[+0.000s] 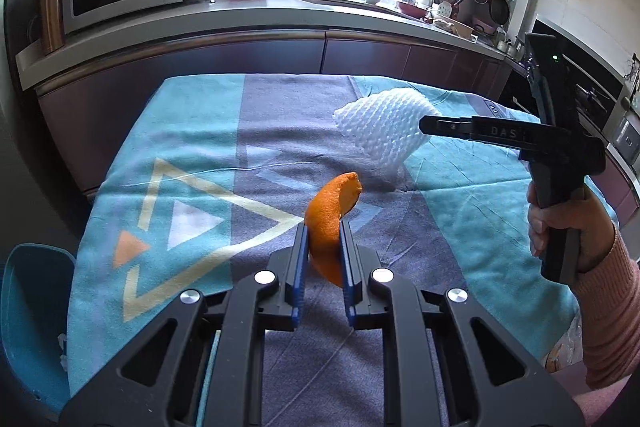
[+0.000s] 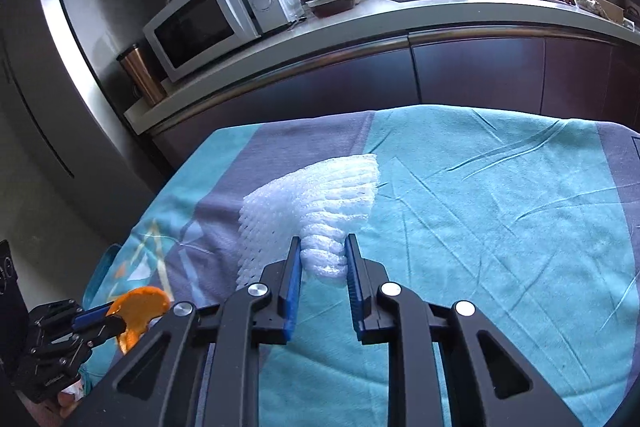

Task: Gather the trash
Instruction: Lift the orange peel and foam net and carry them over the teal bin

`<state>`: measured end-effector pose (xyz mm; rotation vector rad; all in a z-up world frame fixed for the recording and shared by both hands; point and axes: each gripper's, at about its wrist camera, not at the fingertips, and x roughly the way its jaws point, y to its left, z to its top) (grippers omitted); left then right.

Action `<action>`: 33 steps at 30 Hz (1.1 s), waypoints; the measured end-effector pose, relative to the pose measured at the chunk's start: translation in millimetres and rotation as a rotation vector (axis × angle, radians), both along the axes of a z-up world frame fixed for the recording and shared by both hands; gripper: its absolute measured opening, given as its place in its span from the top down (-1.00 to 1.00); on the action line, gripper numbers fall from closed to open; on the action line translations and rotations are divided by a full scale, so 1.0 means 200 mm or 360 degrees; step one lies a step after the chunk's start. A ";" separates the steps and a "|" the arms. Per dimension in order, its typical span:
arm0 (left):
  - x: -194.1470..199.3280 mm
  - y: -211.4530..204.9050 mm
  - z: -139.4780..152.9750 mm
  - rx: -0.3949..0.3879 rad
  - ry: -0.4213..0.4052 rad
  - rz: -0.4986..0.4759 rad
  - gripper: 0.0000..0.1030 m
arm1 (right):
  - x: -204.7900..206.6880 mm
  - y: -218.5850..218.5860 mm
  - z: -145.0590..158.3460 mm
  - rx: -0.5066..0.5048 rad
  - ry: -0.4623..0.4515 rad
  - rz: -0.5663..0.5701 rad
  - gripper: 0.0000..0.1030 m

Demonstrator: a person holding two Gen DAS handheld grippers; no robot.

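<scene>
Left gripper [image 1: 324, 227] clamped on the orange peel [image 1: 332, 223], peel upright between the blue pads, lifted clear of the tablecloth [image 1: 192, 131]. Right gripper [image 2: 323, 247] pinches the white foam net [image 2: 316, 203] at its bunched end (rest fans out above the cloth). Right hand [image 1: 560, 227] grips the handle upright, fingers pointing toward the table's middle, pink sleeve [image 1: 612, 307] showing.
</scene>
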<state>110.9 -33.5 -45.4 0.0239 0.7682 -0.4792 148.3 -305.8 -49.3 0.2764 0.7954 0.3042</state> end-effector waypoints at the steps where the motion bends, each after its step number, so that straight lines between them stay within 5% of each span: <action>1: -0.01 0.01 0.00 -0.0001 -0.0005 0.0008 0.70 | -0.02 0.02 0.01 0.0019 -0.0009 0.0017 0.62; 33: -0.28 0.55 0.10 0.0012 -0.0111 0.0300 0.71 | -0.31 0.49 0.10 0.0255 -0.0100 0.0345 0.62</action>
